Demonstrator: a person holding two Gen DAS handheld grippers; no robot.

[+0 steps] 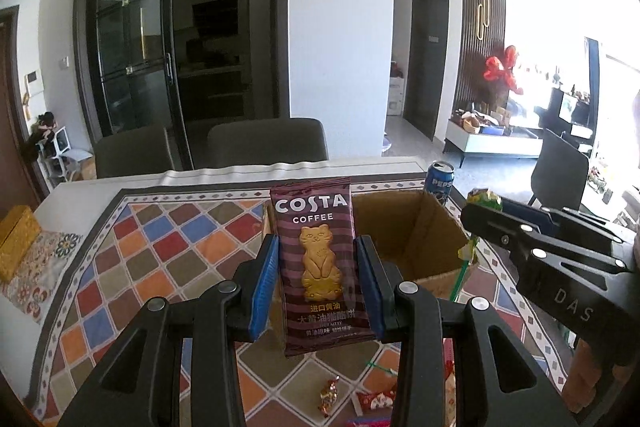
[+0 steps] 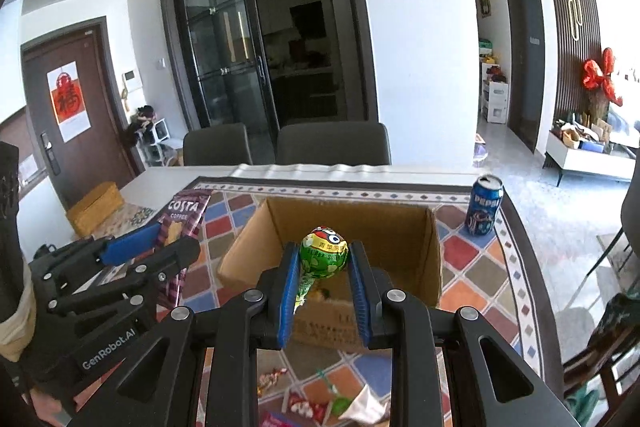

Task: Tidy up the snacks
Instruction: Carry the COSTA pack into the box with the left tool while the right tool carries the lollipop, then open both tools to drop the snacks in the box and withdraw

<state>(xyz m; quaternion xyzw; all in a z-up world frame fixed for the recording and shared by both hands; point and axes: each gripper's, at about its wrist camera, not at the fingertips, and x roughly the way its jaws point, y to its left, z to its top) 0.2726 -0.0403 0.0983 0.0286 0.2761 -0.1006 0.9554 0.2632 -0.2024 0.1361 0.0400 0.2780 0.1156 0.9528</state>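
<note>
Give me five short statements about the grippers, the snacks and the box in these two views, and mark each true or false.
1. The left gripper is shut on the maroon Costa Coffee biscuit packet. True.
2. The right gripper is open and holds nothing. False: it is shut on the green-wrapped round lollipop.
3. The open brown cardboard box stands on the colourful diamond-patterned tablecloth. True.
4. The blue Pepsi can stands inside the cardboard box. False: it stands on the tablecloth outside the box, near its far right corner.
5. Small wrapped candies lie on the tablecloth below the grippers. True.
</note>
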